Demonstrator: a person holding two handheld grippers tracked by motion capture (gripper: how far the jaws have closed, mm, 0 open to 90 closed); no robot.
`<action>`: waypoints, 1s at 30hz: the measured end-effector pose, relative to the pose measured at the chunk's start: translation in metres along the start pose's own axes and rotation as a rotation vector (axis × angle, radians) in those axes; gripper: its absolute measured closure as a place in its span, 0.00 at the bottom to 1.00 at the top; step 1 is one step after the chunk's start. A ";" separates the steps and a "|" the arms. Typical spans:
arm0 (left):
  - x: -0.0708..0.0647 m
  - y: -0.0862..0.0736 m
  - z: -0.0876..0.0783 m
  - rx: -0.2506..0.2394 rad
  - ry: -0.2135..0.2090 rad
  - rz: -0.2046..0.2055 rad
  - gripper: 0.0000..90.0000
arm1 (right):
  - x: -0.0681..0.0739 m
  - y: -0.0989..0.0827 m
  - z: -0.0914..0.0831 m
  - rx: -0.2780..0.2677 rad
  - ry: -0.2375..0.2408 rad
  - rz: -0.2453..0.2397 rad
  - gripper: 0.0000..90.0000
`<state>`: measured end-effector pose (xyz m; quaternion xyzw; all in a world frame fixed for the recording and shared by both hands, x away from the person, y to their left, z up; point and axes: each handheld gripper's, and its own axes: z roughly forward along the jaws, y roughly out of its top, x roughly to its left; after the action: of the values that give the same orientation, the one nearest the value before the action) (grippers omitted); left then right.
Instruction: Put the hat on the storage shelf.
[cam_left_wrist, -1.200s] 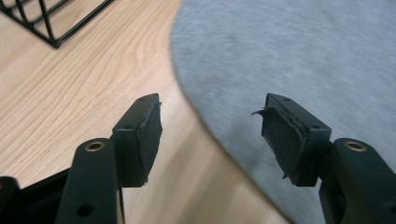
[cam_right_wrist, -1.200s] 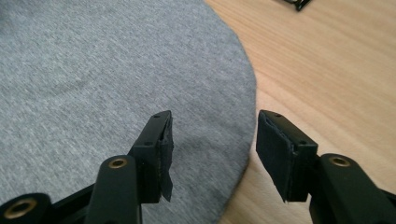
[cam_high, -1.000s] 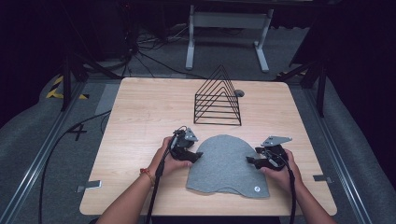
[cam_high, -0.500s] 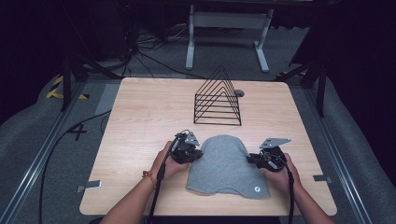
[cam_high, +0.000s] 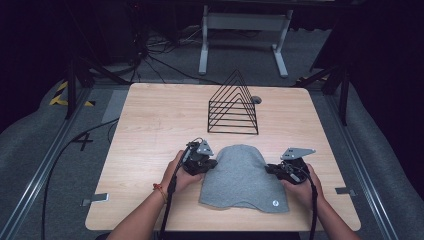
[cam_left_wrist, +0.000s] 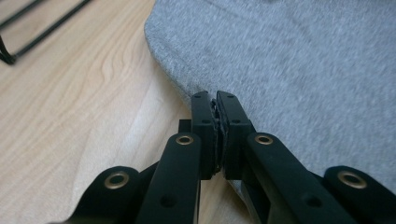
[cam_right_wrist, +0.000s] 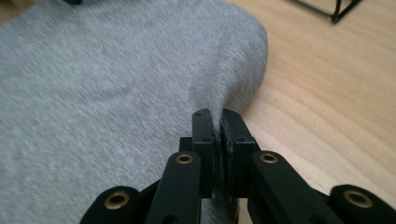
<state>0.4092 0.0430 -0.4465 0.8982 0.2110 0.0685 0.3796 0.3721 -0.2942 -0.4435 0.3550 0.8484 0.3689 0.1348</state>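
Note:
A grey knit beanie (cam_high: 243, 175) lies flat on the wooden table (cam_high: 155, 125), near its front edge. My left gripper (cam_high: 214, 163) is at the beanie's left edge, and its jaws have just closed on that edge. Seen along the left gripper (cam_left_wrist: 215, 100), the pads pinch the beanie (cam_left_wrist: 299, 70) hem. At the right edge my right gripper (cam_high: 269, 169) has also just closed, shut on the fabric. In the right gripper view the right gripper (cam_right_wrist: 218, 116) has the beanie (cam_right_wrist: 93, 93) bunched up between its pads.
A black wire rack (cam_high: 234, 107) shaped like a triangle stands behind the beanie, toward the back of the table. A small dark disc (cam_high: 256, 100) lies beside it. Bare wood stretches to the left. A white stand (cam_high: 245, 30) and cables are on the floor beyond.
Both grippers have closed on the beanie's side edges. The hands have hardly shifted, and the beanie lies where it was.

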 end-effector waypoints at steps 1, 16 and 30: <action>-0.001 0.002 -0.002 -0.009 -0.002 0.012 0.97 | 0.001 0.002 -0.003 -0.010 0.002 -0.001 0.95; -0.010 0.046 -0.063 -0.168 -0.005 0.119 0.97 | 0.013 0.038 -0.065 -0.191 -0.010 -0.084 0.95; 0.001 0.114 -0.111 -0.248 0.088 0.176 0.97 | 0.000 0.104 -0.111 -0.295 -0.071 -0.146 0.95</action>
<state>0.4155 0.0450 -0.2874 0.8555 0.1380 0.1663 0.4706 0.3696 -0.3041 -0.2917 0.2815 0.8033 0.4659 0.2418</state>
